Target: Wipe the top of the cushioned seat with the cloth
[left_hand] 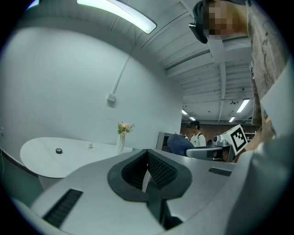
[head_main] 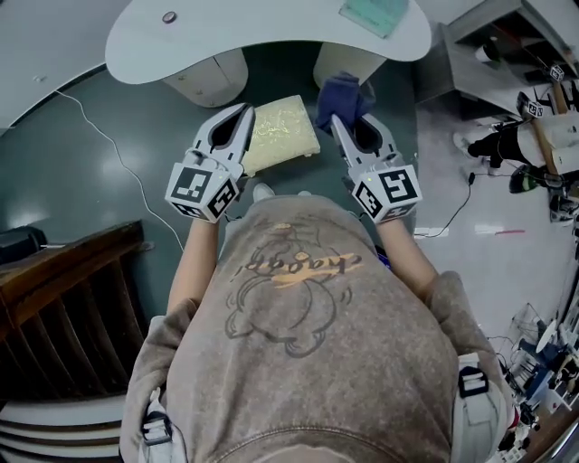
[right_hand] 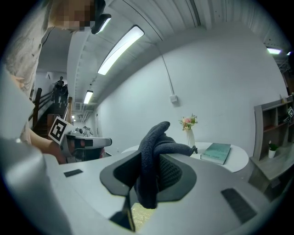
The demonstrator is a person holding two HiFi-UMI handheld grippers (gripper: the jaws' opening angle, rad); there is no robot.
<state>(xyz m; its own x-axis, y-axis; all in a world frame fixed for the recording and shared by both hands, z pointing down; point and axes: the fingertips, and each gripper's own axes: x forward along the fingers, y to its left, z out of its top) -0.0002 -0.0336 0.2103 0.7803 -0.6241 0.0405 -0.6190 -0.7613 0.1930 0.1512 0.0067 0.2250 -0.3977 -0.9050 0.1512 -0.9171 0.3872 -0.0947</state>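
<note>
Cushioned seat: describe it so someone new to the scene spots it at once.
In the head view, start at the curved white table up top. Below it, against the dark green floor, the cushioned seat shows between the left gripper and right gripper. It is the only pale yellow patterned square; the neighbouring cloth is dark blue.

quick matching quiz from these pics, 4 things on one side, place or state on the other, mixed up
Things:
1. cloth
2. cushioned seat
3. book
4. left gripper

Place or state:
a. lies on the white table
b. nothing between its jaws
c. clamped in the right gripper
d. pale yellow, below and between the two grippers

Pairs: 1-c, 2-d, 3-a, 4-b
</note>
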